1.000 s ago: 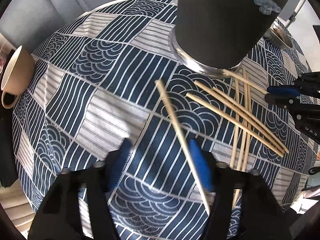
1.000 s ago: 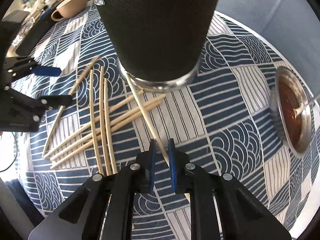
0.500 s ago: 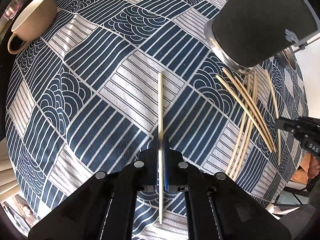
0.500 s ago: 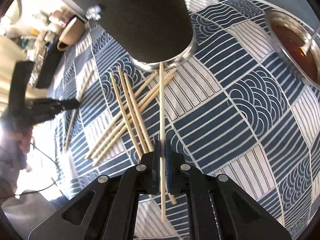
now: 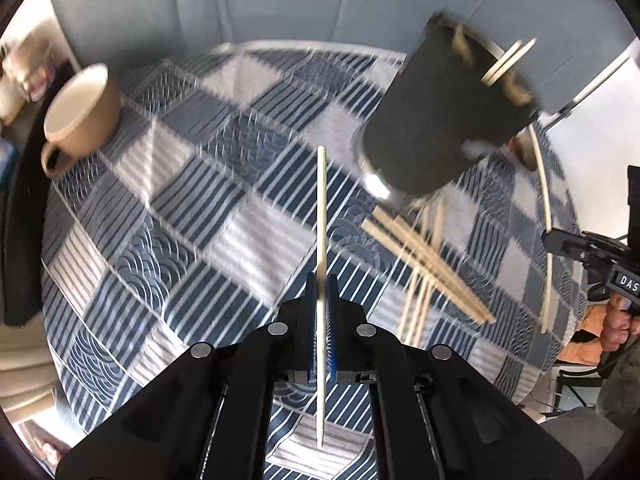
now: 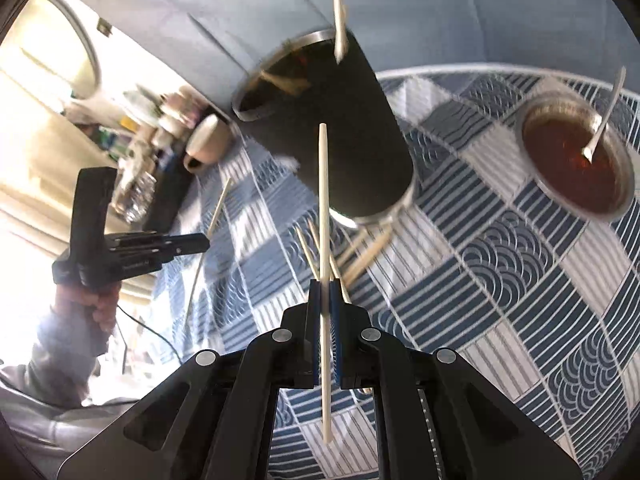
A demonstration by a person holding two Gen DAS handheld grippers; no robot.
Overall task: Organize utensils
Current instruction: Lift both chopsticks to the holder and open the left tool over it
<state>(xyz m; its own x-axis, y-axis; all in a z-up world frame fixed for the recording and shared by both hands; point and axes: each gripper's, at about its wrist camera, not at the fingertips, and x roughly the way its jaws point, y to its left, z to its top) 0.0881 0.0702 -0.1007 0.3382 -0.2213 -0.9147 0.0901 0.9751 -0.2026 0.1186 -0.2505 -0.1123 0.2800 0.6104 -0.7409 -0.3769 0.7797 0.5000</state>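
Chopsticks (image 5: 321, 216) (image 6: 323, 184) pinched tight in both grippers (image 5: 321, 300) (image 6: 325, 300): tip each upright, drop cleanly into the holder (image 6: 348, 136).

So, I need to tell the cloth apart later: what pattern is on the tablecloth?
Navy and white patchwork of stripes and wave arcs on the tablecloth, clearest in the right wrist view.

loose chopsticks (image 5: 428, 256) before holder (image 5: 444, 120); cup (image 5: 80, 112) far left

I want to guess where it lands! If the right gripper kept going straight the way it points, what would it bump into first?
Probably the tall black holder. The right gripper, shut on a chopstick, aims at its side, so the chopstick's tip would likely touch first. Depth is hard to judge in this blurred view.
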